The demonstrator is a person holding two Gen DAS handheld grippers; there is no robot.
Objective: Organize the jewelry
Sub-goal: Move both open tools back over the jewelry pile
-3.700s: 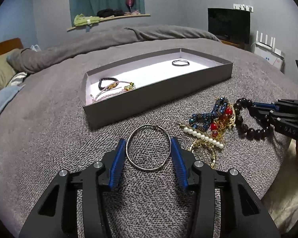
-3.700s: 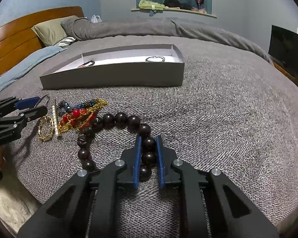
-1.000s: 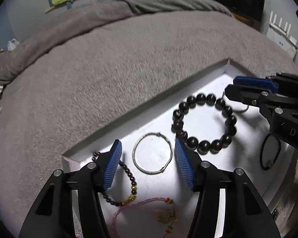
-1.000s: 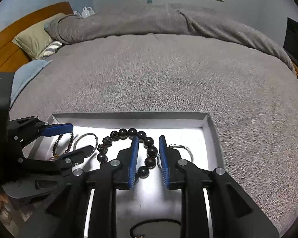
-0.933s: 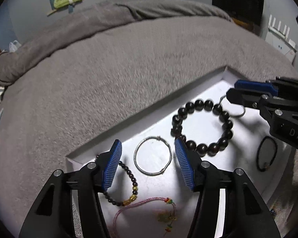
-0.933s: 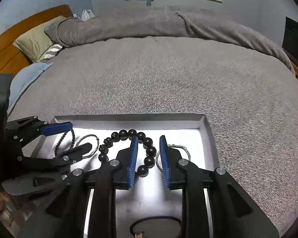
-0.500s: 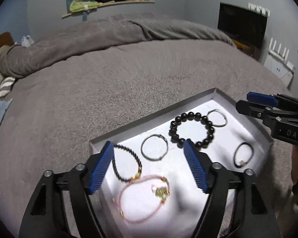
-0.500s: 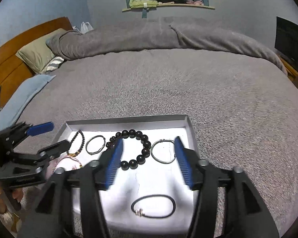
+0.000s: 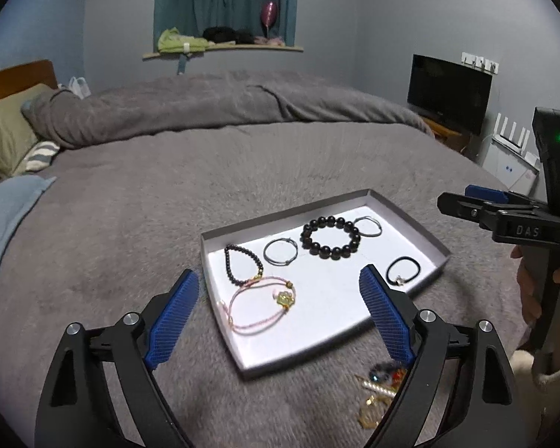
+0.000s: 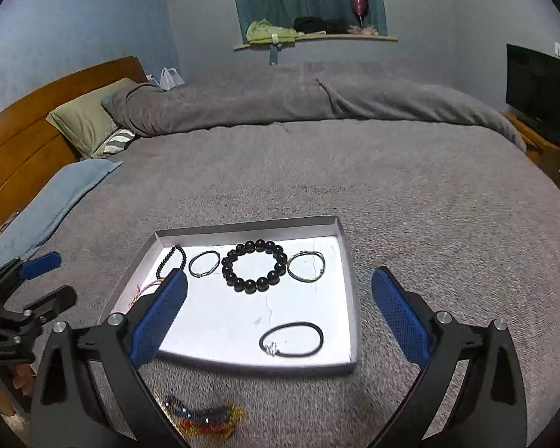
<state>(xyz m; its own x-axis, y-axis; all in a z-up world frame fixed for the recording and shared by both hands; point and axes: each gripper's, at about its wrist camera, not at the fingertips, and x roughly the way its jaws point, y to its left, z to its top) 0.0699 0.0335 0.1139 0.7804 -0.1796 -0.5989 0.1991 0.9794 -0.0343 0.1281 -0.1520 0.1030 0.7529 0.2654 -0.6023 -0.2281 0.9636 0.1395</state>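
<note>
**Both grippers empty, leftover pile low in frame**

My left gripper and right gripper have just been opening and now stand wide apart, nothing between the pads. The tray sits mid-frame ahead of both, holding the large bead bracelet and thin bangle among others. The remaining tangled jewelry lies on the blanket below the tray's near edge, at lower right in my left view, beside that gripper's right finger; in my judgement, the left is nearer.
</note>
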